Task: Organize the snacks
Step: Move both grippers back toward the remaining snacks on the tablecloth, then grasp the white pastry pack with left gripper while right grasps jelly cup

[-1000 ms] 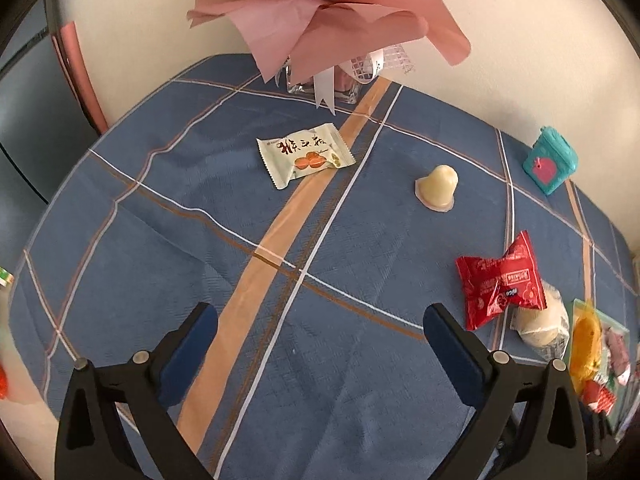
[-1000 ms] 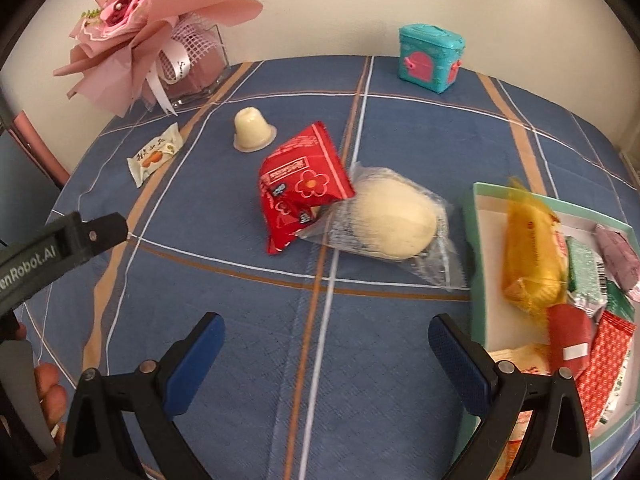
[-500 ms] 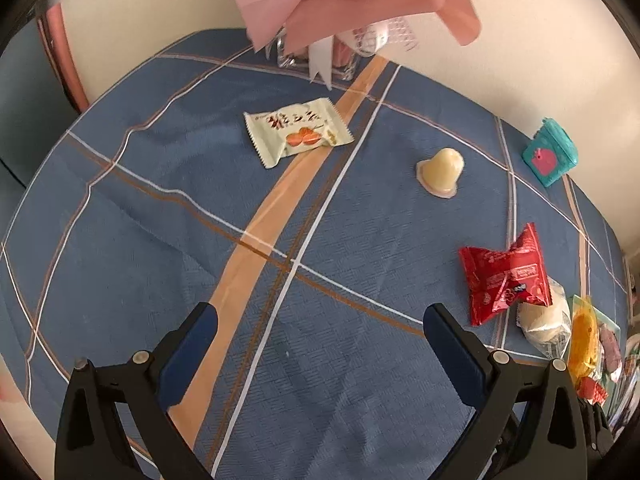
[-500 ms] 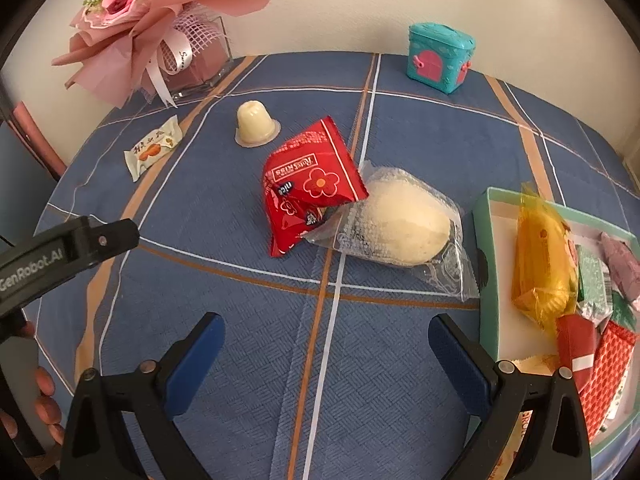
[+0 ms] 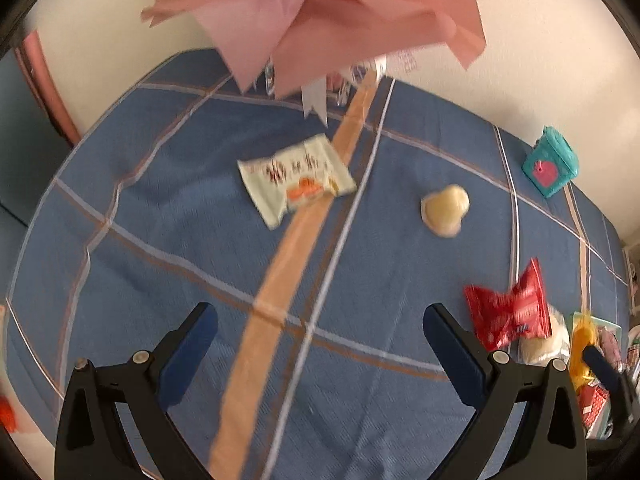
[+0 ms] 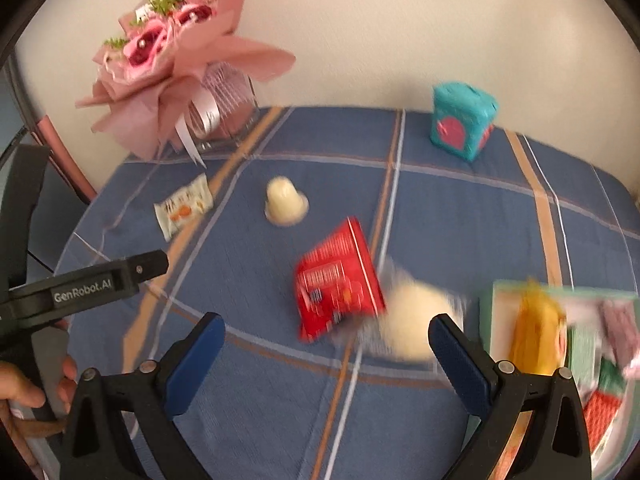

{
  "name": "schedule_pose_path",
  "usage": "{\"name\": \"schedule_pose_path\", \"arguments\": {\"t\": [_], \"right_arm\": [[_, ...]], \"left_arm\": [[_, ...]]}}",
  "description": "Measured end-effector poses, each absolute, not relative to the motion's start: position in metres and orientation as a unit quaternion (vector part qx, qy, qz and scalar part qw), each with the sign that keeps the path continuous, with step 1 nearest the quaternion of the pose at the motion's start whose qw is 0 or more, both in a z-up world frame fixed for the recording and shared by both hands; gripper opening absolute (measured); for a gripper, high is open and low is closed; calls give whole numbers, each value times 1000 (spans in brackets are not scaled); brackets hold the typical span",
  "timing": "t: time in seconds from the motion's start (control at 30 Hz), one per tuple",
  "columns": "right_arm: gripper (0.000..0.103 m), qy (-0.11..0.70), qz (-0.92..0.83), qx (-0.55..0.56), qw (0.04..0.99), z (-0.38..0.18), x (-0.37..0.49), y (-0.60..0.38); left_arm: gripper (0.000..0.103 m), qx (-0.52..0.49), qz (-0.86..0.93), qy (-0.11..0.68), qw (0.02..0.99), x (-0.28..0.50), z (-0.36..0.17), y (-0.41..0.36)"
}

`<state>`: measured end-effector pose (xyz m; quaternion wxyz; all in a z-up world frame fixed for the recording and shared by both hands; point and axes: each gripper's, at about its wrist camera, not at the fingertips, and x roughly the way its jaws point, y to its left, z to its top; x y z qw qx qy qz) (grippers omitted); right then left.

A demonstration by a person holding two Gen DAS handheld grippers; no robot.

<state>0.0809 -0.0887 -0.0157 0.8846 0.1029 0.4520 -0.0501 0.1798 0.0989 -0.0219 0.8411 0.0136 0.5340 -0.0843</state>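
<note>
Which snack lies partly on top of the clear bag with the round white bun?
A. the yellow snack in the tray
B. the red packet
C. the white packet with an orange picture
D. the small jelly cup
B: the red packet overlaps the edge of the bun bag; the others lie apart.

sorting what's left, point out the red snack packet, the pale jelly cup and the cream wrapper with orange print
red snack packet (image 6: pixel 338 286), right wrist view, packet's middle
pale jelly cup (image 6: pixel 285 202), right wrist view, cup body
cream wrapper with orange print (image 5: pixel 296 180), left wrist view, wrapper's middle
</note>
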Motion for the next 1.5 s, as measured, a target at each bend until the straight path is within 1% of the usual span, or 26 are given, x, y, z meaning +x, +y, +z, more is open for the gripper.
{"name": "schedule_pose_path", "arguments": {"t": [0.13, 0.27, 0.4, 0.67, 0.87, 0.9, 0.97, 1.13, 1.2, 1.3, 1.37, 1.5], "right_arm": [[103, 459, -33, 105, 882, -5, 114, -90], [103, 471, -18, 99, 876, -5, 150, -85], [102, 497, -6, 97, 862, -22, 182, -77], [95, 545, -6, 83, 834, -63, 227, -67], [85, 562, 1, 55, 825, -80, 245, -54], [84, 564, 2, 49, 824, -82, 247, -53], [77, 568, 0, 34, 822, -86, 251, -49], [67, 573, -4, 19, 820, -94, 257, -45], [66, 570, -2, 13, 821, -96, 259, -43], [62, 571, -1, 15, 821, -96, 258, -44], [56, 572, -5, 18, 820, -95, 256, -48], [49, 573, -5, 18, 819, -93, 258, -55]], "left_arm": [[102, 24, -96, 535, 839, 208, -11, 106], [102, 8, -91, 550, 830, 236, -15, 115], [102, 9, -95, 556, 825, 258, -27, 112], [102, 66, -119, 561, 817, 293, -52, 97], [102, 111, -131, 563, 808, 308, -69, 86], [100, 111, -136, 564, 807, 309, -71, 85], [98, 114, -140, 566, 804, 313, -75, 85], [98, 117, -154, 568, 800, 319, -79, 85], [98, 114, -165, 568, 798, 320, -80, 89], [98, 106, -179, 570, 795, 323, -80, 93], [98, 112, -183, 568, 795, 324, -80, 94], [98, 136, -193, 566, 790, 317, -82, 86]]}}
